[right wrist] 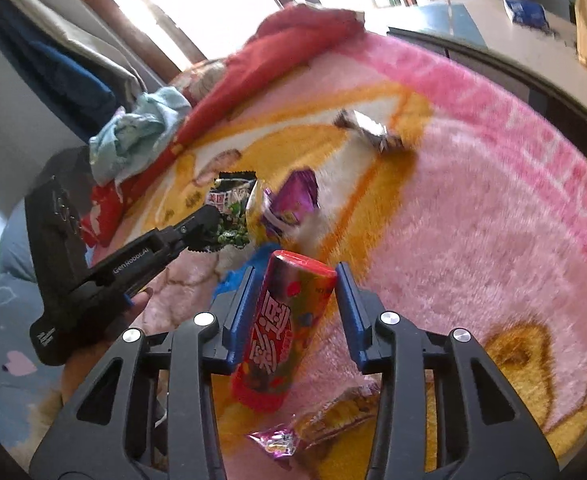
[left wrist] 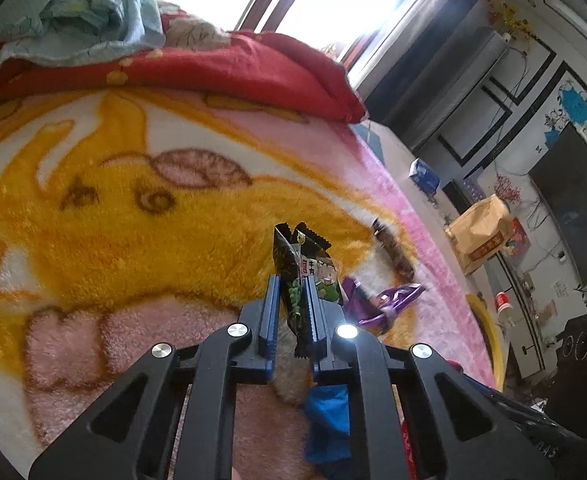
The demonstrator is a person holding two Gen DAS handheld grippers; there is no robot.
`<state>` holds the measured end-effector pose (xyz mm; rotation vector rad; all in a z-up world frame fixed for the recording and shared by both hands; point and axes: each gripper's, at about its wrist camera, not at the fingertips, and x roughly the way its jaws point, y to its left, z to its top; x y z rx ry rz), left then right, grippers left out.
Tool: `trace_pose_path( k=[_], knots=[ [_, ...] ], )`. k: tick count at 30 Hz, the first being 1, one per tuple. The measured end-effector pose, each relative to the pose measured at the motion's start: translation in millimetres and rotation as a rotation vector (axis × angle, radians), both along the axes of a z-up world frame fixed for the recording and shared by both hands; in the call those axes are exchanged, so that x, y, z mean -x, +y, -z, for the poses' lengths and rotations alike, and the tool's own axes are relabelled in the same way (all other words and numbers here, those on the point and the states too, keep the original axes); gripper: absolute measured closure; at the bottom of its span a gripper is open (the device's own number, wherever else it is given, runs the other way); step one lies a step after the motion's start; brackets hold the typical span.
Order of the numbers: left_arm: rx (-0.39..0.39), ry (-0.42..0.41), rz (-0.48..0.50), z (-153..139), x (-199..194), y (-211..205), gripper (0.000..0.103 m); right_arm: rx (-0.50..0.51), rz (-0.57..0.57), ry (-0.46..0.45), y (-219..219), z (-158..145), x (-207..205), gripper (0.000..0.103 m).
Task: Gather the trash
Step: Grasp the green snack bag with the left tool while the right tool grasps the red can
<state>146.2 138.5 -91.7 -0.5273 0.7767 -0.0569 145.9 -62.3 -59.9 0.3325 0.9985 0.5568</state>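
A plush pink and yellow blanket [left wrist: 133, 240] covers the bed, and the trash lies scattered on it. The left claw [left wrist: 291, 312] is pinched tight on a black and green snack wrapper [left wrist: 293, 272], which stands upright between its pads. The right claw [right wrist: 293, 300] stands narrow around a red candy tube [right wrist: 281, 328]; its left pad seems to touch the tube, while the right shows a slight gap, so the grip looks unfinished. A purple wrapper [right wrist: 293, 200], a brown wrapper [right wrist: 369, 128] further off and a pink wrapper [right wrist: 277, 442] near the camera are not yet collected. The round, glossy tube could roll or squirt out if lifted before both pads bear on it. The thin snack wrapper, held near its lower part, could slip free in a quick swing.
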Motion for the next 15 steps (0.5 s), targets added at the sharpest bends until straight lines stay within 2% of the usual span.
trace_pose_path(
  k=[5, 15],
  knots=[
    [-0.012, -0.062, -0.004, -23, 5, -1, 0.092, 0.002, 0.006, -0.068, -8, -19, 1, 0.071],
    [-0.032, -0.127, 0.043, -50, 13, -19, 0.092, 0.033, 0.039, -0.186, -28, -44, 4, 0.072]
  ],
)
